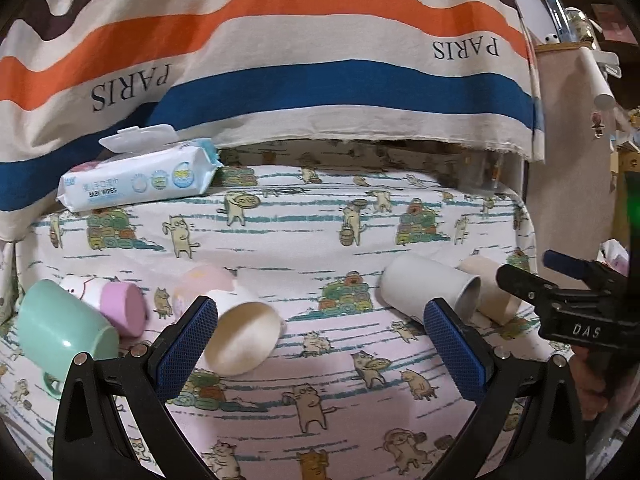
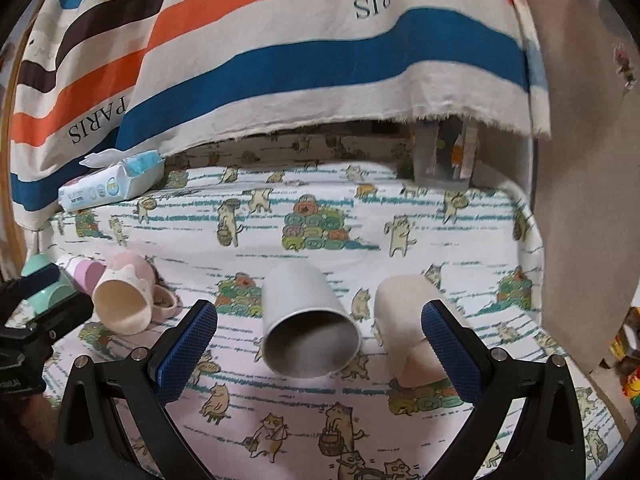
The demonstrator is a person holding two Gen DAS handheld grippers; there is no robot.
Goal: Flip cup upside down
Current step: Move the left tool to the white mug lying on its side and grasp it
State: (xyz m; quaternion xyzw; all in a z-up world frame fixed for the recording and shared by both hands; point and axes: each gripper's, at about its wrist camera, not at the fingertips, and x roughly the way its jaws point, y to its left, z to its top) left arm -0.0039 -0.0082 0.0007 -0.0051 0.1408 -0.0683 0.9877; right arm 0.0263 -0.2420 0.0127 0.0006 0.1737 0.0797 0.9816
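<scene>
Several cups lie on their sides on the cat-print cloth. In the left wrist view my left gripper (image 1: pixel 320 344) is open, with a cream cup (image 1: pixel 244 336) just inside its left finger, mouth toward me. A mint mug (image 1: pixel 60 324) and a pink cup (image 1: pixel 120 308) lie at the left. In the right wrist view my right gripper (image 2: pixel 320 344) is open, with a grey cup (image 2: pixel 308 320) lying between its fingers, mouth toward me. A beige cup (image 2: pixel 408 316) lies partly behind the right finger. The right gripper also shows at the right edge of the left wrist view (image 1: pixel 532 276).
A pack of baby wipes (image 1: pixel 140 180) lies at the back left. A striped PARIS cloth (image 1: pixel 280 60) hangs behind the surface. A clear container (image 2: pixel 444 160) stands at the back right. The cloth's right edge (image 2: pixel 528 240) drops off beside a beige panel.
</scene>
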